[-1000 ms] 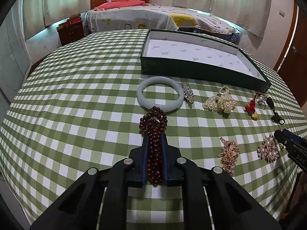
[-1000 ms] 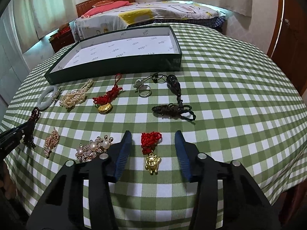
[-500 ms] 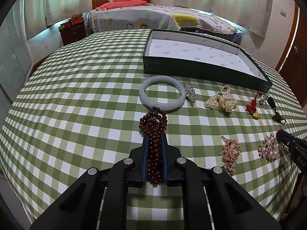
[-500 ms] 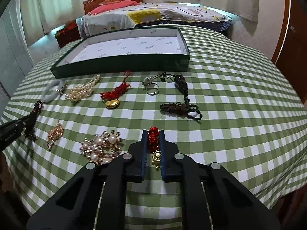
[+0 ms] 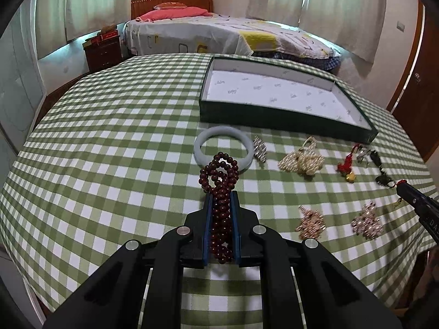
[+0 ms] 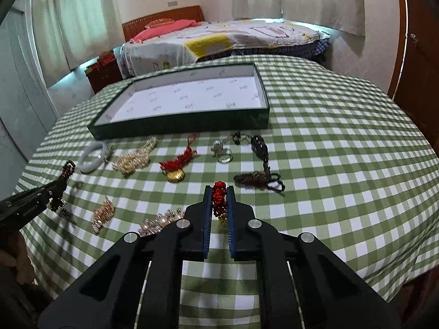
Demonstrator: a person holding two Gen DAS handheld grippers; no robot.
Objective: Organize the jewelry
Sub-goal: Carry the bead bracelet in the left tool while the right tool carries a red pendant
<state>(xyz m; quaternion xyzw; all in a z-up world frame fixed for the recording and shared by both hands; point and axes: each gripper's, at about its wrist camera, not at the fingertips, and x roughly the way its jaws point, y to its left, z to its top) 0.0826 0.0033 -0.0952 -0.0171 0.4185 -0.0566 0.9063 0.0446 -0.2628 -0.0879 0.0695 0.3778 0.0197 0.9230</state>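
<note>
My left gripper [image 5: 221, 196] is shut on a dark red bead bracelet [image 5: 219, 175] and holds it above the checked cloth, short of the pale jade bangle [image 5: 222, 148]. My right gripper [image 6: 219, 192] is shut on a red knotted cord charm [image 6: 219, 198] with a gold pendant hanging below it. The green tray [image 5: 285, 122] with a white lining stands empty at the far side; it also shows in the right wrist view [image 6: 181, 124]. The left gripper appears at the left edge of the right wrist view [image 6: 59, 185].
Loose on the cloth: a silver brooch [image 5: 259, 150], a pearl cluster [image 5: 301, 161], a red-and-gold charm [image 6: 175, 168], a ring [image 6: 223, 153], a dark cord pendant [image 6: 259, 175], a gold brooch [image 6: 103, 215] and a pearl brooch [image 6: 160, 220]. A bed stands beyond the table.
The right gripper closed on the red cord charm and lifted it off the cloth. The left gripper, still shut on the bead bracelet, rose and moved slightly forward.
</note>
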